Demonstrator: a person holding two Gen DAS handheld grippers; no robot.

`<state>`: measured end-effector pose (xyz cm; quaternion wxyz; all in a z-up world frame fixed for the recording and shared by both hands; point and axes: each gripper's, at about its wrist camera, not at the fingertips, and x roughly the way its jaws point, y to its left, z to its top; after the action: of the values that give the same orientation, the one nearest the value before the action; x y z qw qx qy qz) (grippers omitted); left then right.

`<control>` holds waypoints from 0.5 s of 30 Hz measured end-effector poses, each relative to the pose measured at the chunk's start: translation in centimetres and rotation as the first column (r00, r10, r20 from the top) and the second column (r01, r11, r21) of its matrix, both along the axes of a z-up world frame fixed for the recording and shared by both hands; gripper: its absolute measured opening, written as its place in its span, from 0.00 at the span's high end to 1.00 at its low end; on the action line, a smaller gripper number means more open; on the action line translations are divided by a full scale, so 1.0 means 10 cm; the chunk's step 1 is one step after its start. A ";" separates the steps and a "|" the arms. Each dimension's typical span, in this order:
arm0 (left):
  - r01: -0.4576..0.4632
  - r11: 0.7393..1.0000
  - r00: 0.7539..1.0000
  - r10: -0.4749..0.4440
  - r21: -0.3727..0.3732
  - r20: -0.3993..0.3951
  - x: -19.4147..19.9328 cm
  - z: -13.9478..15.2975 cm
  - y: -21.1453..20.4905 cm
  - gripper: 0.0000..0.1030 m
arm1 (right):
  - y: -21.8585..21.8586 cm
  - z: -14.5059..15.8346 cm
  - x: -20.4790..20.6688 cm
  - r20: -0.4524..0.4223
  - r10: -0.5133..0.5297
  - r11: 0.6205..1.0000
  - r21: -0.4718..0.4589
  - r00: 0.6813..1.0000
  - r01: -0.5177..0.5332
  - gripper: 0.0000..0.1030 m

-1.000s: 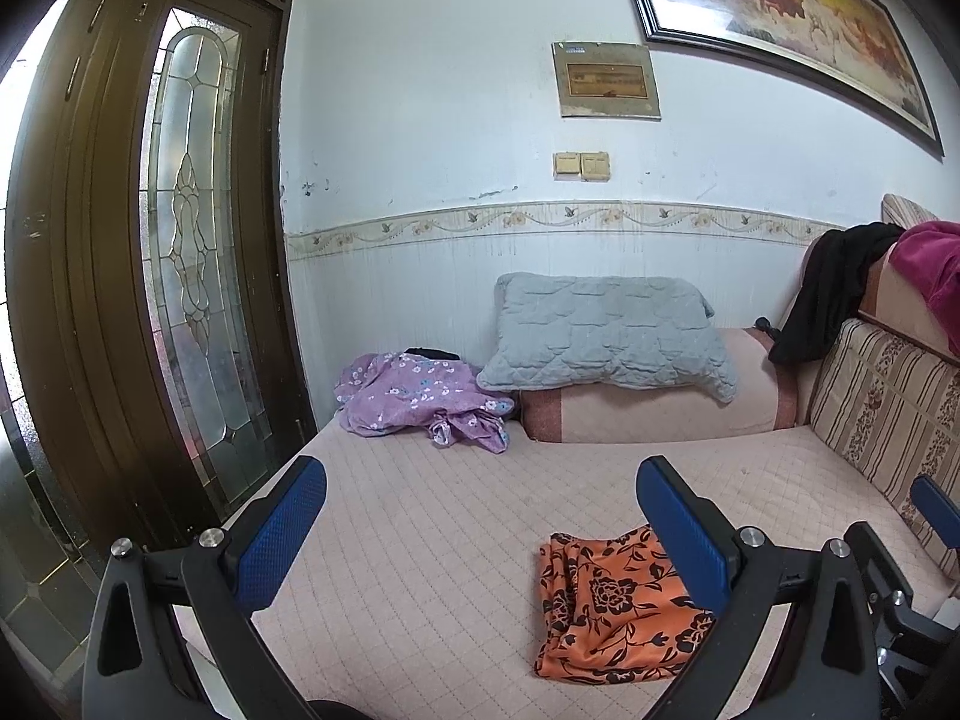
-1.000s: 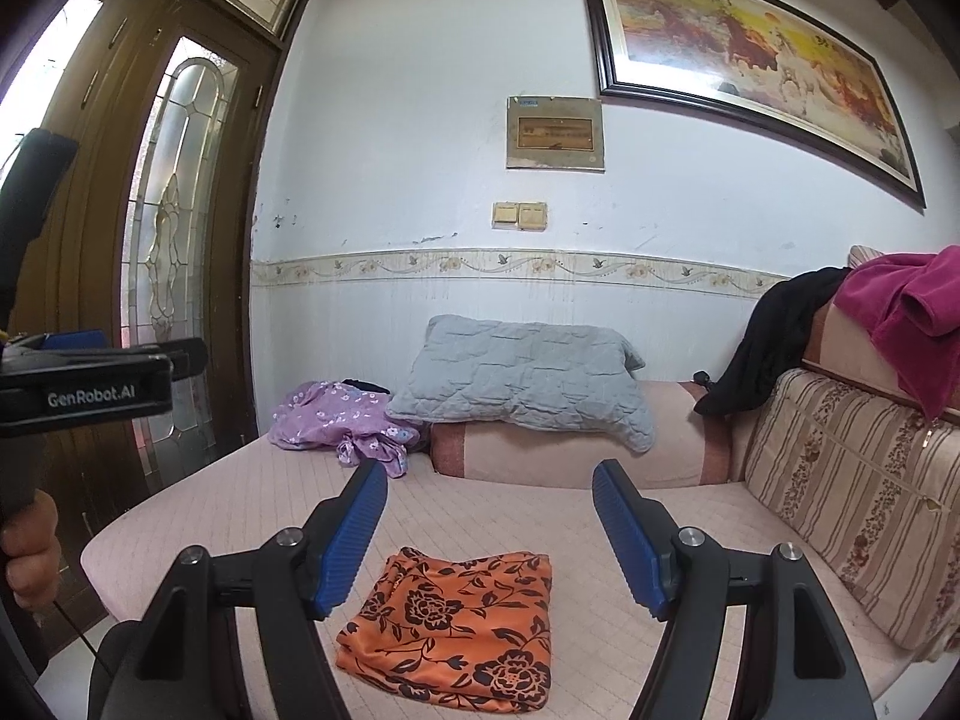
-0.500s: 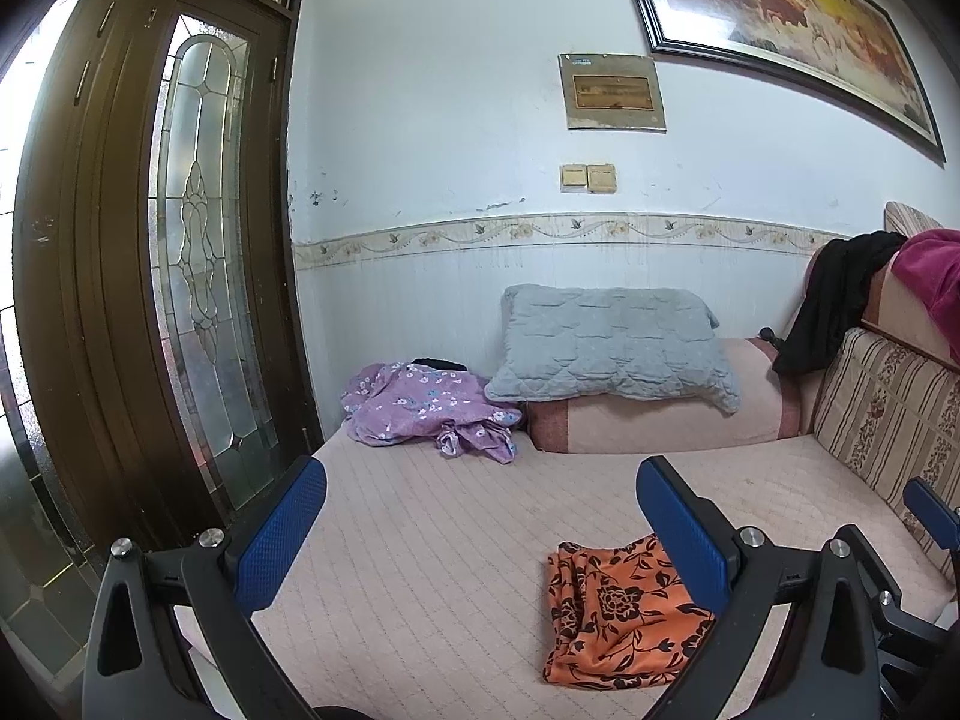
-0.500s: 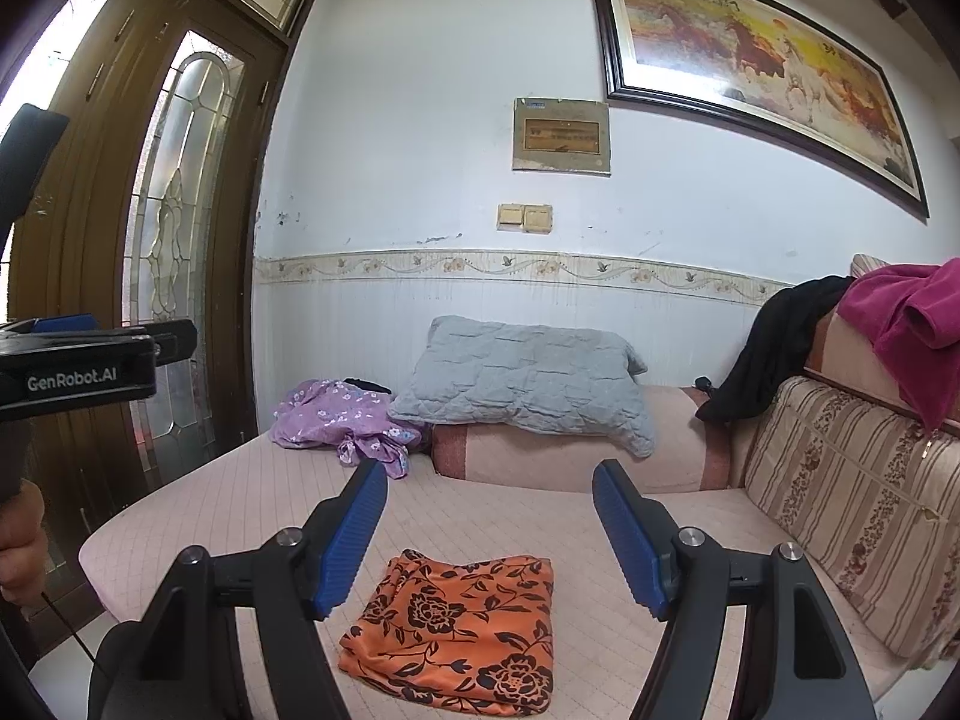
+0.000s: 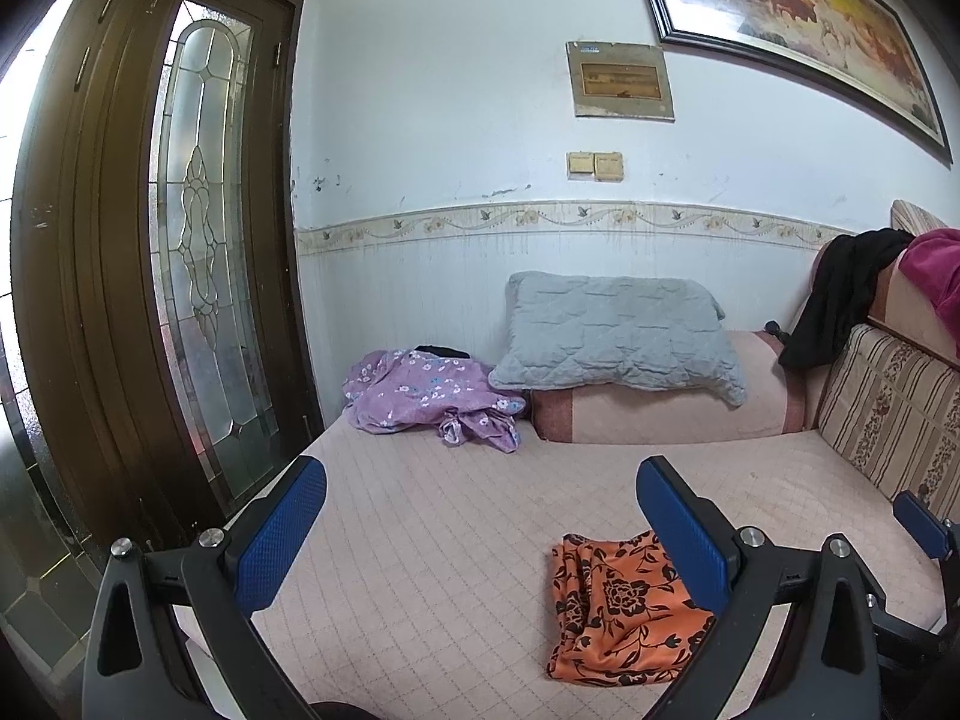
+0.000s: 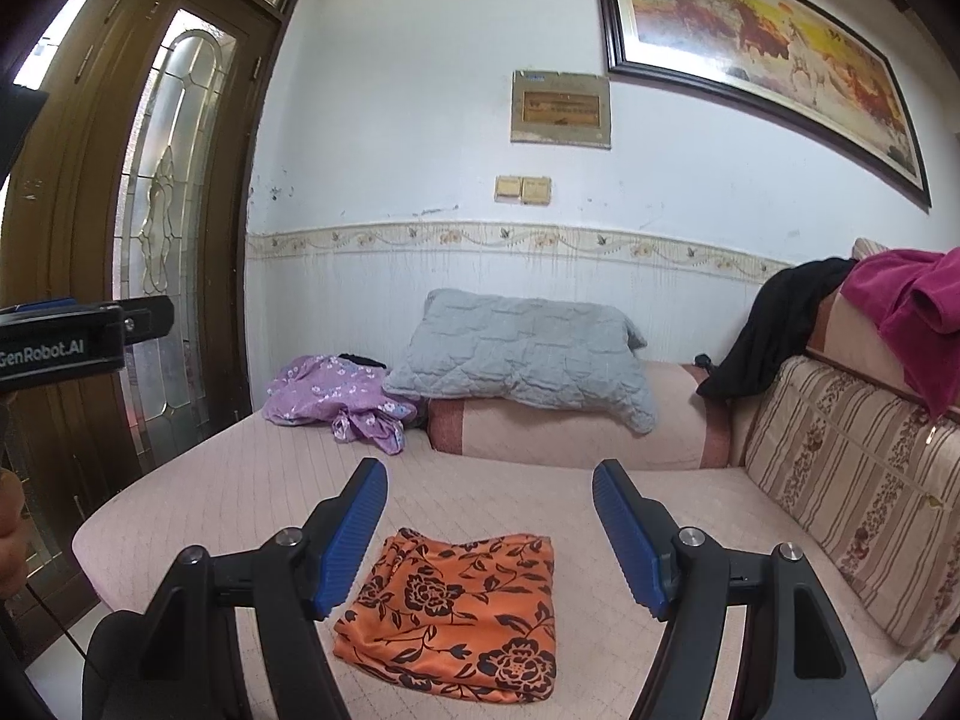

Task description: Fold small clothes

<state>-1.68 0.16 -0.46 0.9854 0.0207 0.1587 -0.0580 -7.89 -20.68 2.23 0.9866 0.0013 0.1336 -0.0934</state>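
Both hand-held grippers, left (image 5: 480,531) and right (image 6: 489,531), gape wide, holding nothing; folded orange cloth (image 6: 459,603) lies near the mattress (image 6: 240,480) front edge.

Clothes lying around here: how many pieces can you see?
4: an orange floral cloth folded at the sofa's front, a purple floral garment crumpled beside the grey pillow, and black and magenta garments over the backrest. More may be hidden.

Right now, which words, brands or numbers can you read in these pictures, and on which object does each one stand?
"GenRobot.AI": on the side of the left gripper, its first letter cut off by the picture edge.
Wall plaque: lettering too small to read.
Framed painting: writing along its top edge, too blurred.
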 end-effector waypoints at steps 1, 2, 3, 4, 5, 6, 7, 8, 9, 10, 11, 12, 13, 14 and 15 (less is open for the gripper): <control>0.001 1.000 1.000 -0.001 0.000 -0.005 0.01 -0.01 0.00 0.00 | 0.00 -0.02 0.02 -0.006 0.002 1.000 0.005 1.000 -0.002 0.28; 0.003 1.000 1.000 -0.003 0.000 -0.011 0.03 -0.03 0.01 0.00 | -0.01 -0.03 0.03 -0.011 0.003 1.000 0.008 1.000 -0.003 0.28; 0.003 1.000 1.000 -0.003 0.001 -0.016 0.05 -0.04 0.00 0.00 | 0.00 -0.04 0.05 -0.017 0.005 1.000 0.010 1.000 -0.005 0.28; 0.003 1.000 1.000 -0.003 0.001 -0.020 0.07 -0.05 0.01 0.00 | 0.00 -0.06 0.07 -0.024 0.007 1.000 0.011 1.000 -0.007 0.28; 0.005 1.000 1.000 -0.005 0.001 -0.023 0.08 -0.06 0.00 0.00 | 0.00 -0.08 0.09 -0.030 0.008 1.000 0.010 1.000 -0.008 0.28; 0.007 1.000 1.000 -0.007 0.002 -0.026 0.09 -0.07 0.01 0.00 | 0.01 -0.09 0.11 -0.037 0.010 1.000 0.007 0.999 -0.009 0.28; 0.009 1.000 1.000 -0.009 0.003 -0.028 0.10 -0.08 0.00 0.00 | 0.01 -0.11 0.13 -0.044 0.010 1.000 0.004 0.999 -0.010 0.28; 0.010 1.000 1.000 -0.010 0.004 -0.030 0.11 -0.09 0.00 0.00 | 0.02 -0.13 0.14 -0.049 0.011 1.000 0.003 0.999 -0.011 0.28; 0.011 1.000 0.999 -0.011 0.004 -0.031 0.12 -0.10 0.00 0.00 | 0.03 -0.15 0.16 -0.056 0.015 1.000 0.003 0.998 -0.015 0.28; 0.011 1.000 0.999 -0.011 0.004 -0.032 0.12 -0.11 0.00 0.00 | 0.04 -0.17 0.18 -0.061 0.018 1.000 0.004 0.998 -0.018 0.28; 0.010 1.000 0.999 -0.010 0.005 -0.034 0.14 -0.12 0.00 0.00 | 0.05 -0.18 0.20 -0.065 0.020 1.000 0.004 0.998 -0.020 0.28; 0.010 1.000 0.999 -0.010 0.004 -0.037 0.15 -0.13 0.00 0.00 | 0.05 -0.20 0.22 -0.072 0.023 1.000 0.004 0.997 -0.023 0.28; 0.011 1.000 0.999 -0.011 0.003 -0.040 0.16 -0.13 0.00 0.00 | 0.06 -0.22 0.23 -0.076 0.025 1.000 0.003 0.997 -0.025 0.28; 0.010 1.000 0.999 -0.009 0.003 -0.044 0.18 -0.15 0.00 0.00 | 0.06 -0.23 0.25 -0.080 0.026 1.000 0.001 0.996 -0.026 0.28; 0.009 1.000 0.999 -0.009 0.003 -0.046 0.19 -0.15 0.00 0.00 | 0.07 -0.25 0.26 -0.085 0.027 1.000 0.000 0.996 -0.028 0.28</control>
<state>0.22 0.12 -1.99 0.9812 0.0216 0.1813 -0.0627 -5.32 -19.97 -0.28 0.9812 -0.0054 0.1754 -0.0799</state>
